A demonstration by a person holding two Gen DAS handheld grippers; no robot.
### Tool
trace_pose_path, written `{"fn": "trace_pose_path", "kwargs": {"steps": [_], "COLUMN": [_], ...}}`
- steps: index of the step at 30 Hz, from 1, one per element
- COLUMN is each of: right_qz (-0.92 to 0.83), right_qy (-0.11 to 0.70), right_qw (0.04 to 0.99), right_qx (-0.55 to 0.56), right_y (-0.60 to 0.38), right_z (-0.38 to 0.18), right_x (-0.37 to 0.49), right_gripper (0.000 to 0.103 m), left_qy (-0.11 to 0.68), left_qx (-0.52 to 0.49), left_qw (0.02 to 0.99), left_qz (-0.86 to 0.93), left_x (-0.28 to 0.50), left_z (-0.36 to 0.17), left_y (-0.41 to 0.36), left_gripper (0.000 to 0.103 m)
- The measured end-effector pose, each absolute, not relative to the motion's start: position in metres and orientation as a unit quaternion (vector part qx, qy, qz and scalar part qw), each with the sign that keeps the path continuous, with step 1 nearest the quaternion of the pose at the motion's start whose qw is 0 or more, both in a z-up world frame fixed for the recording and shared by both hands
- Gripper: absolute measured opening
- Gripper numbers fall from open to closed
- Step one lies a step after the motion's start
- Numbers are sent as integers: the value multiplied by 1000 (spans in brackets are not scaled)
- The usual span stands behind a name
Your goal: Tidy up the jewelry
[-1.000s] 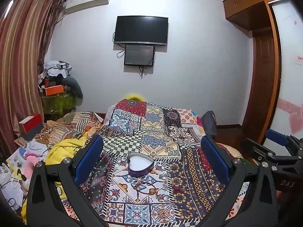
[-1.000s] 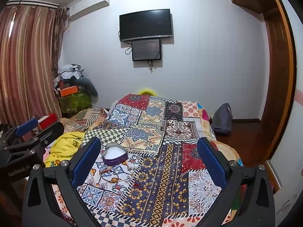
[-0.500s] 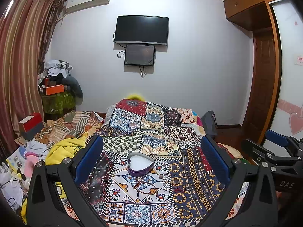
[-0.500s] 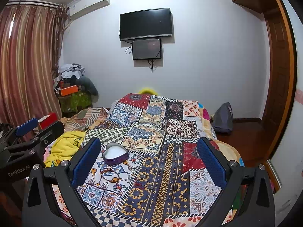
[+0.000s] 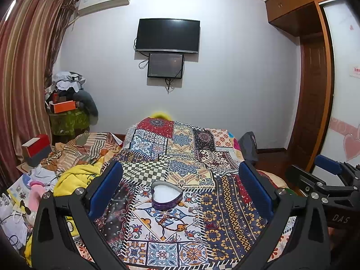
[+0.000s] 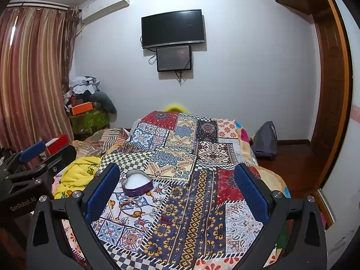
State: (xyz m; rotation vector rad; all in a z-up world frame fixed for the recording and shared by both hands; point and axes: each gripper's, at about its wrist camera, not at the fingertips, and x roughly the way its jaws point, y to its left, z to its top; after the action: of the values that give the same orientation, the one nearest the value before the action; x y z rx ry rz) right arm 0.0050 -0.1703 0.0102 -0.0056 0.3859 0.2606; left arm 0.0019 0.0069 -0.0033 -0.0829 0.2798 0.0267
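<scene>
Heart box [image 5: 166, 194] open on the bed [image 5: 225, 202], white inside, ready to be filled. Bracelets [image 5: 172, 221] and small bits [image 6: 157, 200] lying loose on the quilt just in front of it, close for easy picking. Left tool [image 5: 180, 193] spread wide, holding nothing. Right tool [image 6: 177, 193] wide too, empty, up above the bed.

So there's a heart-shaped purple tin [image 5: 166, 196], lid off, white lining showing, sitting flat on the patchwork bedspread [image 5: 227, 213]. At its 6 o'clock lies a thin beaded bracelet [image 5: 172, 222] in a loose loop, with a few small pieces, too tiny to make out, around 4 o'clock.
</scene>
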Motion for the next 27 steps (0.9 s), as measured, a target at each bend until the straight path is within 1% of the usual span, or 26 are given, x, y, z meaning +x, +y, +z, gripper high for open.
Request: {"fn": "trace_pose_path", "kwargs": {"steps": [27], "right_qz": [128], "right_qy": [197], "right_qw": [972], "right_qx": [0], "right_y": [-172], "right_z": [5], "right_x": [8], "right_gripper": [101], "left_qy": [146], "left_qx": [-44], "left_qw": [988], "left_qz": [14], "left_x": [5], "left_z": [-6], "left_y": [6], "left_gripper": [103]}}
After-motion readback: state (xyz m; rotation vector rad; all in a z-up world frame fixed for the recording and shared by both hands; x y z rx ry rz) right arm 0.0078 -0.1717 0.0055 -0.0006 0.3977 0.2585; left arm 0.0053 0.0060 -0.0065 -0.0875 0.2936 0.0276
